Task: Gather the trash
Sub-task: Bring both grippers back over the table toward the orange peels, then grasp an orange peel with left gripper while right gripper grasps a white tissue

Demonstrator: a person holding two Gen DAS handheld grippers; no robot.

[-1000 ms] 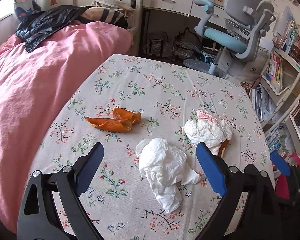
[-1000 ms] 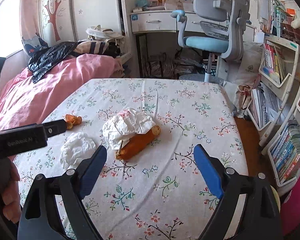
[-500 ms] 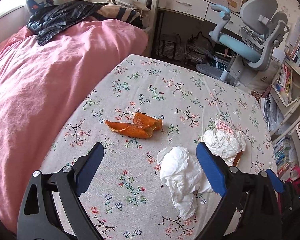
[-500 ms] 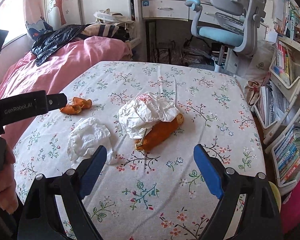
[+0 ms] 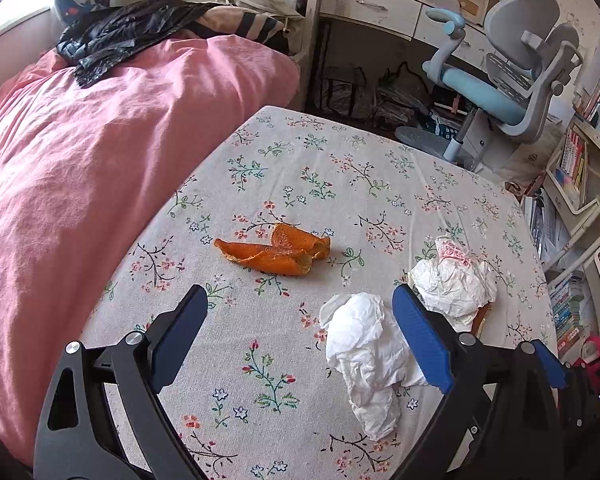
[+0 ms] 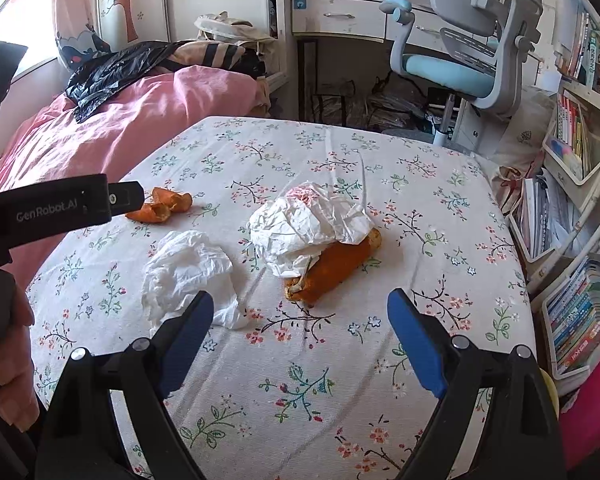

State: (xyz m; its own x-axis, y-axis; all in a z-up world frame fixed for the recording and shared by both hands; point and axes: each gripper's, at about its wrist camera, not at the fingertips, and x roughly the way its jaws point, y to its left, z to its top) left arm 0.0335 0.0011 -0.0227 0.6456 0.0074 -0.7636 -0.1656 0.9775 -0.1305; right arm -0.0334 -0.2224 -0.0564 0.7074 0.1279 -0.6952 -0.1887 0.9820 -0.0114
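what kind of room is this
Most likely a child's bedroom that doubles as a study. A bed with pink bedding lies beside the floral-clothed table, a desk with a desk chair stands behind it, and shelves crammed with books line the right wall.

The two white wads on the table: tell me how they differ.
The soft tissue wad lies flat on the floral tablecloth by itself; the crinkled paper wad is draped over an orange peel.
The tissue wad is plain white; the paper wad bears a reddish print on top.
The tissue wad looks limp and cloth-like; the paper wad is stiffer, with sharp creases.
Both are crumpled, white and ungrasped.
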